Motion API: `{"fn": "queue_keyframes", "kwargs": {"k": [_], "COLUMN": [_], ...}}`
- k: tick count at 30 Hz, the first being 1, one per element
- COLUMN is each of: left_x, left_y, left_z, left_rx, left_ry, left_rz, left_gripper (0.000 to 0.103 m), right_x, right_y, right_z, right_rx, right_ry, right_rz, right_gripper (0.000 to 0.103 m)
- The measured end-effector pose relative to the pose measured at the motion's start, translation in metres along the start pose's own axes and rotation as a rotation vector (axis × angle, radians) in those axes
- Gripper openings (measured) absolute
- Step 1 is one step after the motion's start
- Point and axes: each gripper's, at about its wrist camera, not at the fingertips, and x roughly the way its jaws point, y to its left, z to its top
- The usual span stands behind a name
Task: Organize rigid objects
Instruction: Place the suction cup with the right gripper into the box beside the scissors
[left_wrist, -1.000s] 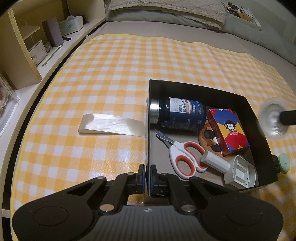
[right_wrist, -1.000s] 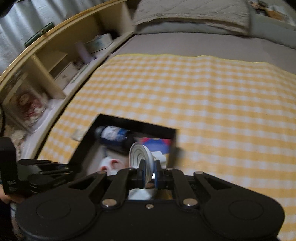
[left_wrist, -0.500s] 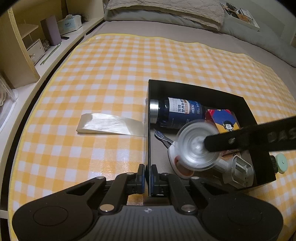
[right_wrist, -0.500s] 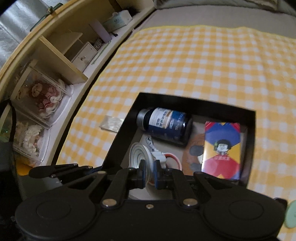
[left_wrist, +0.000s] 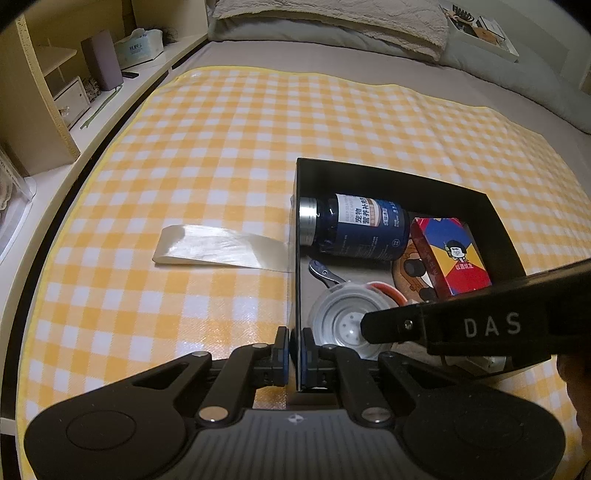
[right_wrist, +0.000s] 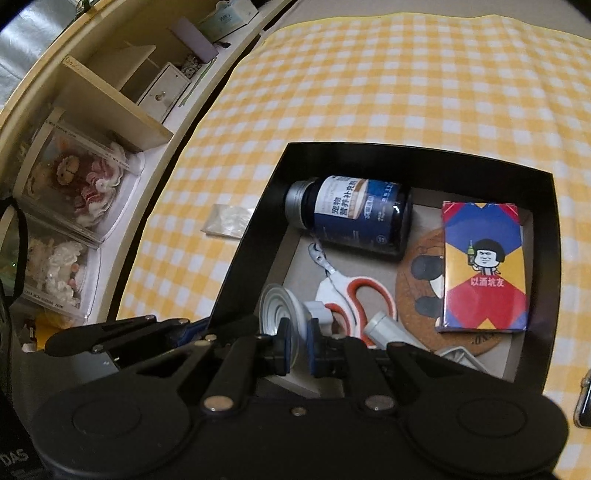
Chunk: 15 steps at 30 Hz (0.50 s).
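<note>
The bed (left_wrist: 332, 62) carries a yellow-and-white checked cloth (left_wrist: 221, 147), and on it sits the black box (left_wrist: 424, 177), open-topped, with its left wall running toward six o'clock in the left wrist view. Wooden shelves (right_wrist: 110, 99) line the bed's edge at nine to eleven o'clock in the right wrist view.

Inside the box, a dark blue bottle (right_wrist: 358, 218) with a silver cap lies on its side against the twelve o'clock wall. At three o'clock from it lies a colourful card box (right_wrist: 484, 266), resting partly on a round cork coaster (right_wrist: 417, 291). Orange-handled scissors (right_wrist: 354, 291) lie below the bottle, tips pointing toward eleven o'clock, with a small white cylinder (right_wrist: 384, 325) touching the handles at five o'clock.

The left tongs (left_wrist: 291, 354) are clamped on the box's left wall near its six o'clock corner, one finger outside and one inside. The right tongs (right_wrist: 298, 343) are clamped on the rim of a clear round lid (right_wrist: 277, 310), held on edge low inside the box at its seven o'clock corner, just beside the scissors; I cannot tell if it touches the floor.

Outside, a clear flat wrapper (left_wrist: 221, 245) lies on the cloth, touching the box's left wall at nine o'clock.
</note>
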Motion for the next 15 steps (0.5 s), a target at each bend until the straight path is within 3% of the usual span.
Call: {"fn": "queue_keyframes", "kwargs": {"k": [3,9,11,13,15], "left_x": [0.000,0.000,0.000,0.000,0.000], "left_y": [0.000,0.000,0.000,0.000,0.000], "left_z": [0.000,0.000,0.000,0.000,0.000], "left_rx": [0.001,0.000,0.000,0.000,0.000], "left_ry": [0.000,0.000,0.000,0.000,0.000], "left_rz": [0.001,0.000,0.000,0.000,-0.001], "left_gripper": [0.007,0.007,0.007,0.007,0.007], "right_x": [-0.001,-0.005,-0.008,-0.012,-0.018], "right_y": [0.000,0.001,0.003,0.008,0.013], "right_z": [0.001,0.000,0.001,0.002,0.002], "right_rx": [0.007,-0.010,-0.030,-0.086,-0.129], "right_ry": [0.006,0.003,-0.007,-0.032,-0.065], "right_rz": [-0.001,-0.009,-0.018,-0.040,-0.060], "right_gripper": [0.027,0.029,0.023,0.007,0.004]}}
